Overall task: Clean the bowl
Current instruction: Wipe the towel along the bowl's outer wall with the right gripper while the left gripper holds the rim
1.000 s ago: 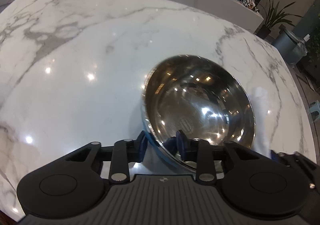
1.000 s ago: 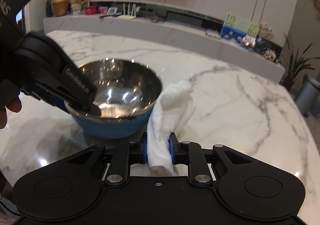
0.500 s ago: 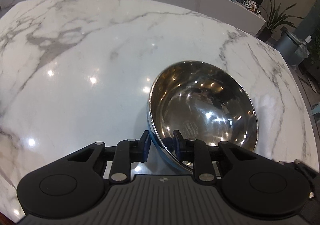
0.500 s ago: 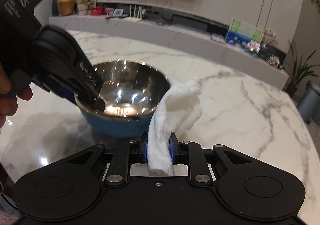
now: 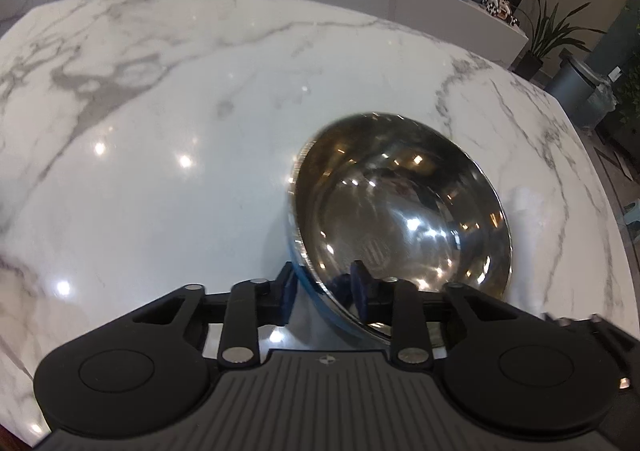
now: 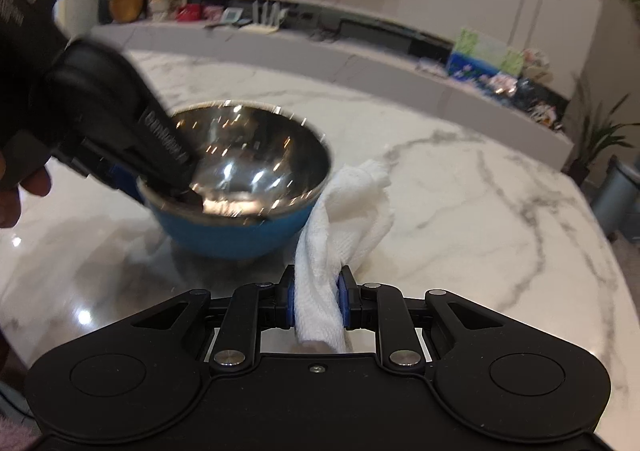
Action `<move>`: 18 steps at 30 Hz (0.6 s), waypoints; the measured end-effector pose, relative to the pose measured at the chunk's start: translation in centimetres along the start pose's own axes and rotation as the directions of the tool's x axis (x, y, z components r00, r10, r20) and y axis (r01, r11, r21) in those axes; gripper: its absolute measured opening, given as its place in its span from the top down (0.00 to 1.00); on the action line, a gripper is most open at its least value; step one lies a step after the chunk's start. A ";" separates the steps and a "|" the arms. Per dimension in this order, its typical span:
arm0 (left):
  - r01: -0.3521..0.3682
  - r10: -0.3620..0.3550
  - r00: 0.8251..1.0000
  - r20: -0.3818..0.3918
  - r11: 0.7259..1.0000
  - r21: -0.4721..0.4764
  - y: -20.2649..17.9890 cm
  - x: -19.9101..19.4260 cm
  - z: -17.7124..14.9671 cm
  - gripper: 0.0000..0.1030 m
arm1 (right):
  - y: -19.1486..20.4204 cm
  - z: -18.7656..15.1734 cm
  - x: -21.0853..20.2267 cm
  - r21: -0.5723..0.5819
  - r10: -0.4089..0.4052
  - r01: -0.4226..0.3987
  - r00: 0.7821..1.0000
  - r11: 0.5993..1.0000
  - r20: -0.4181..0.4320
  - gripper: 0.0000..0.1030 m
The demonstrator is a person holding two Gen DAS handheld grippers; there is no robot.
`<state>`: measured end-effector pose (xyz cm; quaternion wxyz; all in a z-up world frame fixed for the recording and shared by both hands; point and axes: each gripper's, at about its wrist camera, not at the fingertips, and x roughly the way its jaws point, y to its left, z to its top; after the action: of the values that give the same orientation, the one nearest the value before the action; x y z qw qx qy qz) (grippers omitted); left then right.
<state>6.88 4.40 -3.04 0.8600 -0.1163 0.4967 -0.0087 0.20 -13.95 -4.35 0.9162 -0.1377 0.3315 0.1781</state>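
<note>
A steel bowl (image 5: 400, 219) with a blue outside (image 6: 240, 227) is held tilted above the marble table (image 5: 160, 171). My left gripper (image 5: 322, 293) is shut on the bowl's near rim, one finger inside and one outside; it also shows in the right wrist view (image 6: 176, 187). My right gripper (image 6: 316, 299) is shut on a white cloth (image 6: 348, 219), which hangs just right of the bowl and touches or nearly touches its side. The bowl's inside looks shiny and bare.
A long marble counter (image 6: 360, 51) with pictures and ornaments runs behind the table. A potted plant (image 6: 600, 139) and a grey bin (image 6: 620, 199) stand past the table's right edge. A hand (image 6: 20, 195) holds the left gripper.
The bowl has been lifted and drawn nearer to the right gripper. The cloth has come closer to the bowl's right side. Both grips hold as before.
</note>
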 end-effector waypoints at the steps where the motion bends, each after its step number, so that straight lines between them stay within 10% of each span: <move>1: -0.002 0.002 1.000 0.003 1.000 0.004 -0.1 0.0 0.1 0.81 | -0.1 0.1 -0.1 0.003 -0.006 0.006 1.000 1.000 0.009 0.83; 14: 0.014 -0.014 1.000 -0.001 1.000 0.007 -0.2 0.5 0.2 0.81 | -0.2 -0.2 0.5 0.005 0.007 -0.006 1.000 1.000 -0.023 0.82; 18: 0.007 -0.008 1.000 -0.017 1.000 -0.027 0.1 0.5 -0.2 0.62 | -0.1 -0.6 0.9 -0.003 0.008 -0.008 0.999 1.000 -0.054 0.82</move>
<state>6.92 4.38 -3.60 0.8541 -0.1296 0.5036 -0.0063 0.57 -14.06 -5.37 0.9060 -0.1425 0.3561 0.1787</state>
